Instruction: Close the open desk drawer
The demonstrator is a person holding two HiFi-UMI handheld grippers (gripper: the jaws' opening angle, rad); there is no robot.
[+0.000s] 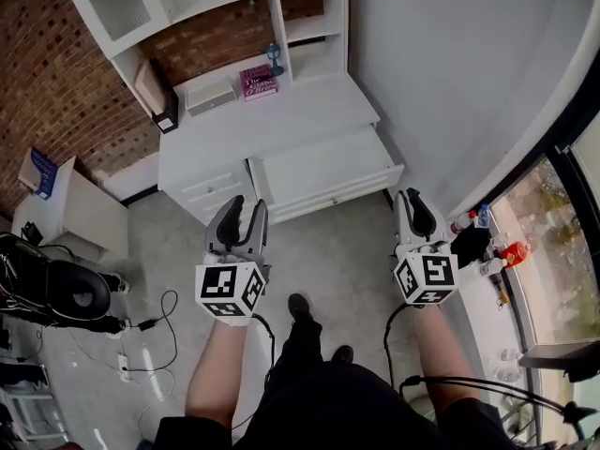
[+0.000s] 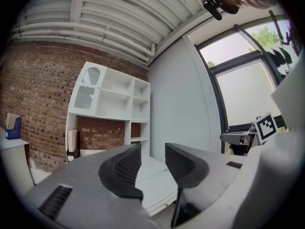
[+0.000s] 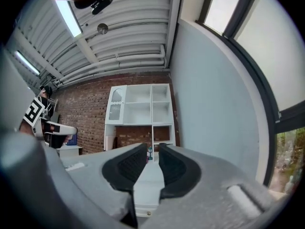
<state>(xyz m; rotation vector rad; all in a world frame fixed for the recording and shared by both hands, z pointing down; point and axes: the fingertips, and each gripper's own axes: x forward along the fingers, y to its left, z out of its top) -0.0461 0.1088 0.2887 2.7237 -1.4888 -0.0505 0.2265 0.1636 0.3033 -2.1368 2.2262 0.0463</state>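
Most of the long white wooden drawer (image 1: 323, 169) is hidden in both gripper views. In the left gripper view only a white corner shows between and under the black pads. In the right gripper view only a thin strip of its front shows in the gap. There is a tiny dot low on that strip, too small to make out. A small pink boxy thing (image 1: 258, 81) sits at the far side of the white desk with shelves (image 1: 281, 120). Its print is too small to read.

The drawer is in the right half of the desk, pulled out toward the person. Its long side runs left to right along the desk's near edge. Its front faces the person.

The left gripper (image 1: 246, 212) is on the near side of the drawer's left end. The right gripper (image 1: 412, 204) is by its right end. Both are apart from the drawer. The left jaws stand apart with a clear gap. The right jaws are apart too, with a smaller gap. Neither holds anything.
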